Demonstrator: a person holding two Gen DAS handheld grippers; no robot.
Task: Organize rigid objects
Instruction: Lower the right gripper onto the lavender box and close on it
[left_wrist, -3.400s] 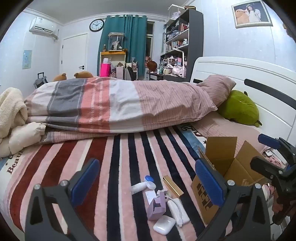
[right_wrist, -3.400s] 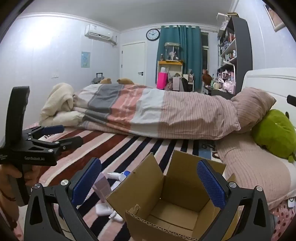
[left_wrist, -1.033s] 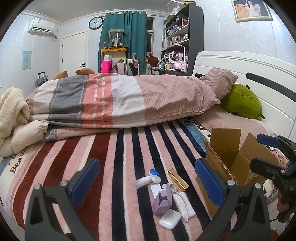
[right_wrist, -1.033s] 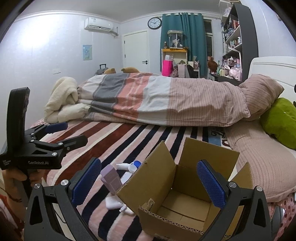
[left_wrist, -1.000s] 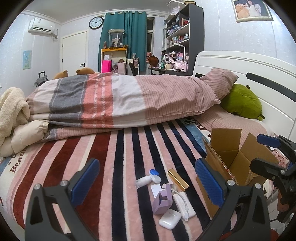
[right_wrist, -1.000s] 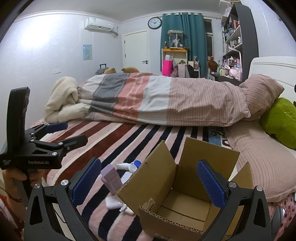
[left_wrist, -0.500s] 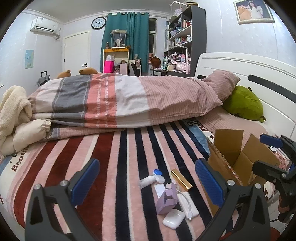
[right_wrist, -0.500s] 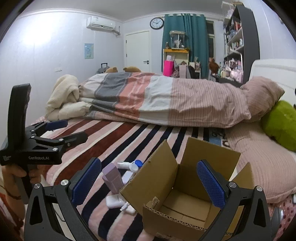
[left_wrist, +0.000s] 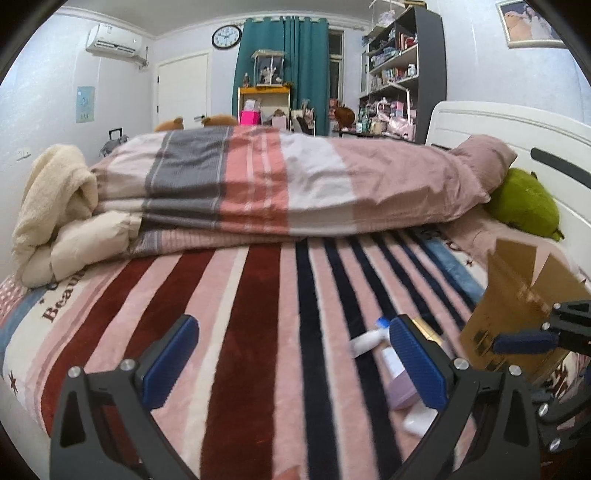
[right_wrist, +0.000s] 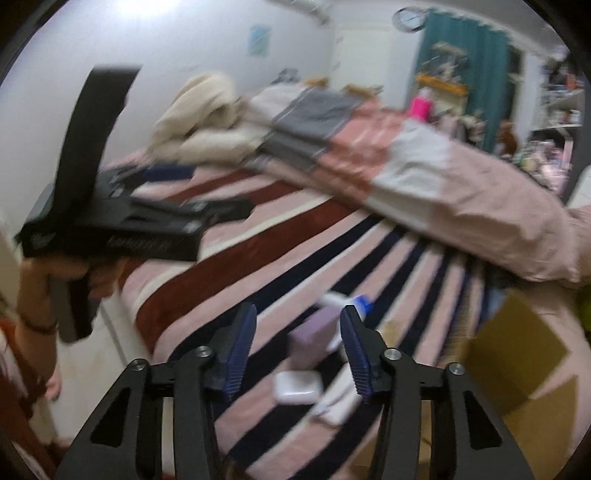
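Note:
Small items lie on the striped bed: a purple box (right_wrist: 314, 338), a white earbud case (right_wrist: 296, 386), a white tube with a blue cap (right_wrist: 347, 301) and a white pack with a cable (right_wrist: 338, 400). The open cardboard box (right_wrist: 517, 354) stands to their right. My right gripper (right_wrist: 298, 350) is partly open and empty, low over the purple box and the earbud case. My left gripper (left_wrist: 291, 358) is wide open and empty over the bed's left part; the purple box (left_wrist: 400, 387) and the tube (left_wrist: 364, 338) sit by its right finger. The cardboard box (left_wrist: 517, 310) is at the right there.
A folded striped duvet (left_wrist: 280, 184) and cream blanket (left_wrist: 55, 210) fill the far side of the bed. A green plush toy (left_wrist: 524, 206) lies by the white headboard (left_wrist: 517, 129). The bed's near edge drops to the floor at the left (right_wrist: 107, 332).
My right gripper has swung left from over the cardboard box to the small items, and its jaws have narrowed. My left gripper has moved left, so the items now sit by its right finger.

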